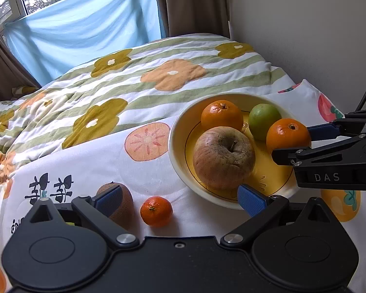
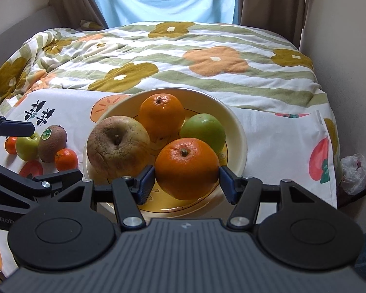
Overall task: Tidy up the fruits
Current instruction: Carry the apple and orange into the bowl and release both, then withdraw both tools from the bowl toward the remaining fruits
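Apple, oranges in bowl; kiwi left.

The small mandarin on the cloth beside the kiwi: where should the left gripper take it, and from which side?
Grip the small mandarin across its widest middle, coming from above. It sits free on the cloth, but the kiwi is close on its left, so a finger must slip into that gap. The left gripper is open wide enough.

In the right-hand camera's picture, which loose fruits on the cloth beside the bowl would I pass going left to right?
Small tangerine → green apple → kiwi → second tangerine, all left of the yellow bowl.
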The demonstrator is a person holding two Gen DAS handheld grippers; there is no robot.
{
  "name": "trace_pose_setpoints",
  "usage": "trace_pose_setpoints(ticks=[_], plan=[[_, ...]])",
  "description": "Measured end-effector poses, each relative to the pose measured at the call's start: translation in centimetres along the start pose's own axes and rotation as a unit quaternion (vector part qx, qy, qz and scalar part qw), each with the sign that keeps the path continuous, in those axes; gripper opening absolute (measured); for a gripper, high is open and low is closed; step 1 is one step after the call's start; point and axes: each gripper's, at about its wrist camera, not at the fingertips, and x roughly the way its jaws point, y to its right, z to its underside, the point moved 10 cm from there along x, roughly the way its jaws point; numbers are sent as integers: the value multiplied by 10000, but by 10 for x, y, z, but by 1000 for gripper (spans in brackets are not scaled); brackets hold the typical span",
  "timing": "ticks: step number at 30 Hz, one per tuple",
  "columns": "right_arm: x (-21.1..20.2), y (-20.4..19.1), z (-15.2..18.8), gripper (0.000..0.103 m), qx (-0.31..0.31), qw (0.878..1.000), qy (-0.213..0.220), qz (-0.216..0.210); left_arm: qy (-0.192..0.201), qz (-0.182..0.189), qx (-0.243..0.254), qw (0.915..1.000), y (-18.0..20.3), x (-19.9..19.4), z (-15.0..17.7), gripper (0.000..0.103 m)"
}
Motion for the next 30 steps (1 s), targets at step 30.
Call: trace_pose_setpoints(ticks=[30], plan=[[-54,16,-7,103,184,9983,546,2,338,-49,-190,9992,21,-42,0,102]])
